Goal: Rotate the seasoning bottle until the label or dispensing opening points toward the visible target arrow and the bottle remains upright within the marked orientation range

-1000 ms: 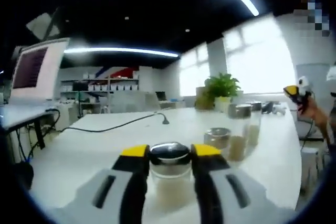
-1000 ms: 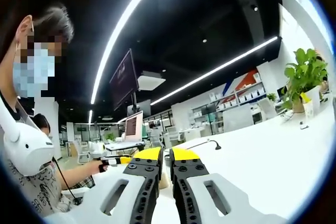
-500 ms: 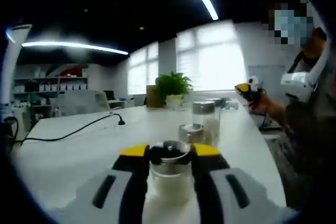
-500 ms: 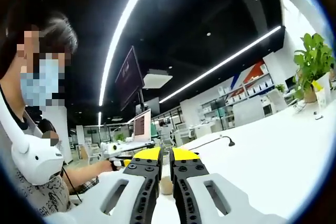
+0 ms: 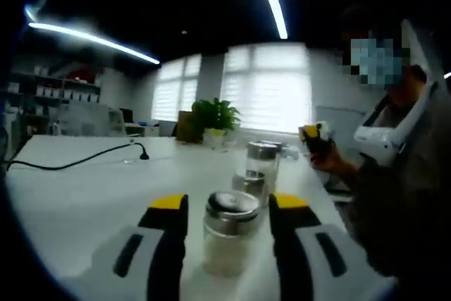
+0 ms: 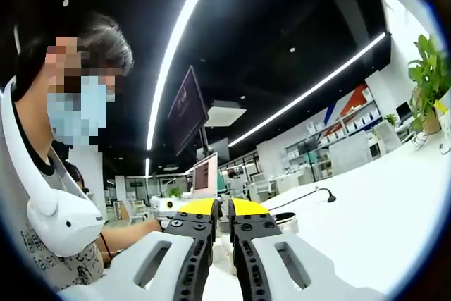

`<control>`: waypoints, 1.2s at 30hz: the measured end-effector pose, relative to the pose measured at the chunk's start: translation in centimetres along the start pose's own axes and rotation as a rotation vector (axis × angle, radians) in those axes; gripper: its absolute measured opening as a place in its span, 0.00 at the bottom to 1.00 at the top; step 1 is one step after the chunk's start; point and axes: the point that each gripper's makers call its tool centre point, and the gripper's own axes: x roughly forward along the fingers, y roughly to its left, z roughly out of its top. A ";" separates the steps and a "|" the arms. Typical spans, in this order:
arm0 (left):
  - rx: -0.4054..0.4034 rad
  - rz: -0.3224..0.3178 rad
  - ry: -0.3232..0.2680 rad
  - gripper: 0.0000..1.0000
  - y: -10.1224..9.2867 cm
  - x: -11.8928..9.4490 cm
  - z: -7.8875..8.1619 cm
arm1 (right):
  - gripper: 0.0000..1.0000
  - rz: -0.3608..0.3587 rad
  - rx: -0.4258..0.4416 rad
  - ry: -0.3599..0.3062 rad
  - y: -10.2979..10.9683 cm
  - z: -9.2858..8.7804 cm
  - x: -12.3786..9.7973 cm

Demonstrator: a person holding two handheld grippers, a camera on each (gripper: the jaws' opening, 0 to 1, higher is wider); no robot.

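The seasoning bottle (image 5: pixel 229 232) stands upright on the white surface (image 5: pixel 84 188), between the yellow-tipped jaws of my left tool (image 5: pixel 230 211). A second ago those jaws were clamped against its sides just under the metal cap; now they stand apart, with a clear gap on each side of the glass, so I have let go. The room behind the bottle has also swung: the potted plant (image 5: pixel 213 116) and the bright windows now sit straight ahead, and the person (image 5: pixel 402 174) holding the rig fills the right side of the left gripper view. I read that as a turn of my hand with the bottle in it, followed by the release.

For the task this looks like the end of one twist. I see no target arrow and no orientation marks on the surface, and the label or opening is too blurred to read, so I cannot tell whether the bottle faces the right way. It has stayed upright, which is half the requirement. Two more capped jars (image 5: pixel 261 163) stand just behind it, close enough to mind if I re-grip for another turn.

My right tool (image 6: pixel 220 211) is held off to the side, its jaws pressed together on nothing, as they were a second ago.
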 end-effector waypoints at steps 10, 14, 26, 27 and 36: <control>0.162 0.357 -0.159 0.61 0.8 -1.3 4.1 | 0.05 -0.041 -0.033 0.038 -2.5 0.3 0.1; 0.149 0.425 -0.145 0.61 0.7 -2.0 3.6 | 0.05 -0.039 -0.046 0.032 -3.1 0.8 0.5; 0.209 0.457 -0.081 0.54 -0.4 -1.3 2.5 | 0.05 -0.034 -0.079 0.080 -4.6 0.1 2.7; 0.189 0.447 -0.054 0.53 -0.3 -1.2 2.0 | 0.05 -0.033 -0.081 0.081 -4.7 0.1 2.7; 0.215 0.424 -0.002 0.51 -0.4 -0.5 1.0 | 0.05 -0.051 -0.066 0.082 -5.3 0.0 2.8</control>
